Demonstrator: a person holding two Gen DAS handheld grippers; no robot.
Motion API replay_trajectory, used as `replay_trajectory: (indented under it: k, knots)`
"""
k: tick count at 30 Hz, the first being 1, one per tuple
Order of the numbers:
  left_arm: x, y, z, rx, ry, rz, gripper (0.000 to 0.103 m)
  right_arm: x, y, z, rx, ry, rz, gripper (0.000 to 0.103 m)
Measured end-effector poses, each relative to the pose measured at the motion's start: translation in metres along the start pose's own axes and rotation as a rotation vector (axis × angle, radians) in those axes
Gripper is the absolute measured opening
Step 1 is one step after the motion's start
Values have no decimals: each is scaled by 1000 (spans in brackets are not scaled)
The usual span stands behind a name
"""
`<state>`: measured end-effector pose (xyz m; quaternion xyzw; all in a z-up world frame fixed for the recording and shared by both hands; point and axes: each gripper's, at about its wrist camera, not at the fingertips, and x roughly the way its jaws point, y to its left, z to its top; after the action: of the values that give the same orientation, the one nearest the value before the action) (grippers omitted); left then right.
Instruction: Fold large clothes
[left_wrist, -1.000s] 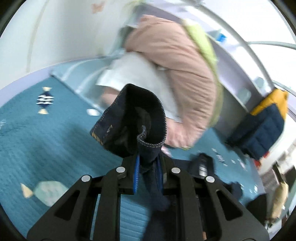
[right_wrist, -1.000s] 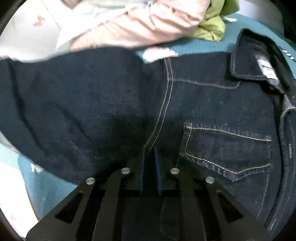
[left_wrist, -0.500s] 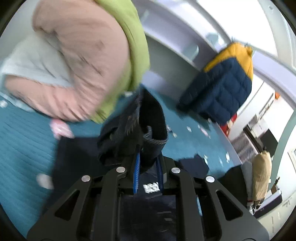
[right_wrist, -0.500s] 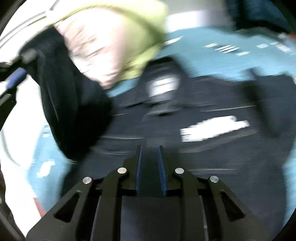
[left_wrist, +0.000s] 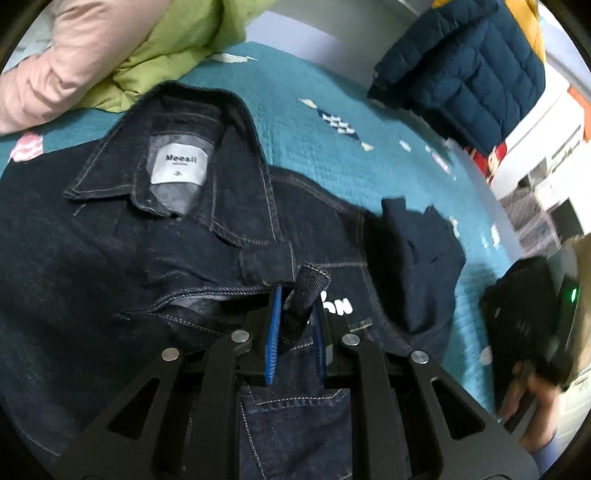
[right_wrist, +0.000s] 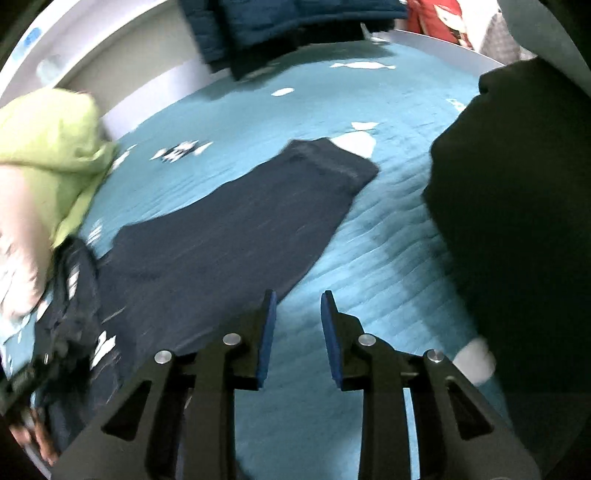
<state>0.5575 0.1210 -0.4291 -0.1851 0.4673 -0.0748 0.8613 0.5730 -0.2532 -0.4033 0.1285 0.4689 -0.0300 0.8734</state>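
Left gripper (left_wrist: 295, 306) holds a cuff over the jacket (left_wrist: 147, 240); right gripper (right_wrist: 295, 317) is free

Left jaws are nearly closed on a denim cuff (left_wrist: 308, 291) above the jacket's chest, collar up and left. Right jaws gape, holding nothing; the other sleeve (right_wrist: 240, 221) lies flat on the bed (right_wrist: 369, 266), its long axis running up-right from the jaws, nearest the right hand

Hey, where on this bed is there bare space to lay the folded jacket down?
Bare teal bedspread lies straight ahead of the open right gripper, between the spread-out sleeve and the dark shape at right. Another strip runs between the denim jacket collar and the navy puffer coat. The pink-and-green pile side is crowded.
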Motion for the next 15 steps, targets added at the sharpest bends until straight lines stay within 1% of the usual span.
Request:
replay_trajectory:
  k: [1, 2, 3, 4, 5, 6, 7, 8, 10, 12, 13, 14, 15]
  knots:
    - [2, 0, -3, 7, 10, 15, 16, 3, -3, 5, 8, -7, 6, 31]
    - [4, 0, -8, 10, 19, 23, 22, 6, -8, 9, 34, -14, 14, 37]
    - [3, -2, -12, 17, 23, 19, 27, 9, -12, 12, 59, -15, 16, 41]
    - [4, -4, -17, 30, 36, 19, 43, 11, -14, 16, 83, -11, 16, 41]
    - [5, -7, -22, 38, 57, 10, 64, 16, -13, 20, 101, -14, 13, 42]
    - [4, -10, -26, 35, 62, 8, 68, 22, -15, 24, 133, -13, 20, 43]
    - [-1, -14, -30, 46, 50, 7, 68, 29, -19, 27, 177, -4, 40, 43]
    - [-4, -18, -31, 65, 47, -9, 68, 34, -22, 31, 210, 0, 44, 43]
    - [-18, -30, -33, 107, 26, -75, 68, 47, -28, 38, 281, 15, 36, 43]
    - [-34, -42, -31, 157, -36, -118, 68, 57, -28, 45, 305, 32, 29, 44]
    - [-45, -47, -30, 192, -81, -136, 69, 61, -30, 47, 320, 33, 5, 44]
    - [-52, -48, -28, 208, -120, -124, 75, 67, -33, 50, 339, 30, -20, 47]
    - [-54, -48, -26, 213, -151, -82, 79, 72, -35, 51, 337, 35, -28, 48]
